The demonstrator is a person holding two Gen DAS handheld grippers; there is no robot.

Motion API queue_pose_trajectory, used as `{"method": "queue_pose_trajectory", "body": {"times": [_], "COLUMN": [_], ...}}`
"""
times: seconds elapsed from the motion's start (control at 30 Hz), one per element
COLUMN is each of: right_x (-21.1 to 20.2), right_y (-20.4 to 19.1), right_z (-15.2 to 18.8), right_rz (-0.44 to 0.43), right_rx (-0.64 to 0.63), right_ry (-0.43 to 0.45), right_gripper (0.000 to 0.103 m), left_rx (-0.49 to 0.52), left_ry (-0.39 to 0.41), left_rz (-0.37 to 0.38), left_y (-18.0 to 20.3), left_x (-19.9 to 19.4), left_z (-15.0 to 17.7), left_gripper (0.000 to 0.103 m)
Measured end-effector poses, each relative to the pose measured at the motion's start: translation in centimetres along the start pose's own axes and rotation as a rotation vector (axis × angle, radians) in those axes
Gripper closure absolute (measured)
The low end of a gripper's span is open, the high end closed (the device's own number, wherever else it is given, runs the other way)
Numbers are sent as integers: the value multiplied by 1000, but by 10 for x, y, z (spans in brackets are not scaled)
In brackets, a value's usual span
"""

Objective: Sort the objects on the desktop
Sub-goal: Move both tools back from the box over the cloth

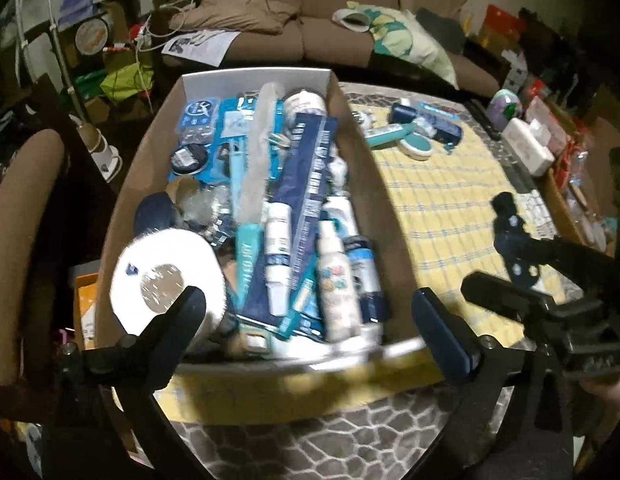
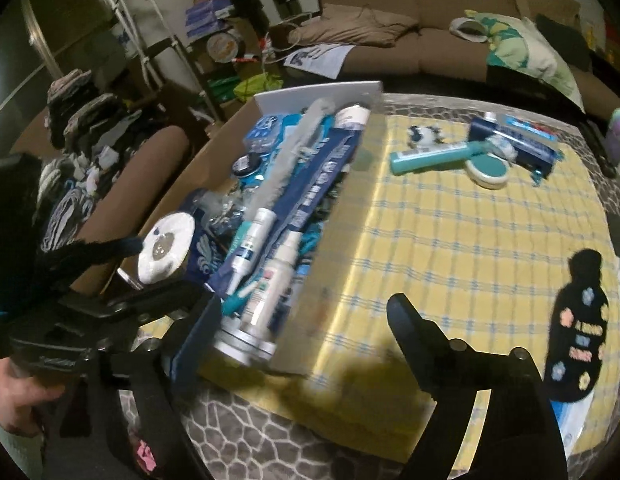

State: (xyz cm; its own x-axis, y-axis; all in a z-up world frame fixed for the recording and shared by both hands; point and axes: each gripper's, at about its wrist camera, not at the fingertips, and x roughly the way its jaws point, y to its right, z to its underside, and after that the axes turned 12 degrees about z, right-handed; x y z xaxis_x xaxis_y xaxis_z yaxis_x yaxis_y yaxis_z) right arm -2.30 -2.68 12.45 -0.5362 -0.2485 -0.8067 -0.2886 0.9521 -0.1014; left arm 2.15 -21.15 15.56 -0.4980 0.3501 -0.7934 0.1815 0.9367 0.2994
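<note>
Where blue and white toiletries crowd it, cardboard box (image 1: 389, 184) sits brimful.

1. We see a dim room; the brightest light falls on the yellow checked cloth (image 2: 469, 232) ahead of the right gripper (image 2: 306, 322).
2. The cardboard box (image 1: 122, 184) smears with motion blur at its near edge.
3. Fisheye bending darkens every corner.

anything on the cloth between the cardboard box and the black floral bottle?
No: bare yellow checked cloth between the cardboard box and the black floral bottle, clearest in the right wrist view.
</note>
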Motion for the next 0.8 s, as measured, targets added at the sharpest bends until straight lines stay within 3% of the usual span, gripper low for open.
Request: {"method": "queue_pose_trajectory", "body": {"times": [0.3, 0.57, 0.8], "right_x": [-21, -17, -2], "right_y": [66, 128, 169], "right_z": [30, 49, 46], "right_rz": [51, 109, 151], "right_rx": [72, 98, 57], "right_ry": [1, 2, 17], "right_gripper": [10, 10, 10], "left_rx": [30, 89, 93], "left_ry": [36, 13, 11], "left_rz": [69, 104, 102], "left_y": [59, 118, 139], "left_x": [0, 44, 90], "left_z": [16, 12, -11], "left_gripper": [0, 0, 0]}}
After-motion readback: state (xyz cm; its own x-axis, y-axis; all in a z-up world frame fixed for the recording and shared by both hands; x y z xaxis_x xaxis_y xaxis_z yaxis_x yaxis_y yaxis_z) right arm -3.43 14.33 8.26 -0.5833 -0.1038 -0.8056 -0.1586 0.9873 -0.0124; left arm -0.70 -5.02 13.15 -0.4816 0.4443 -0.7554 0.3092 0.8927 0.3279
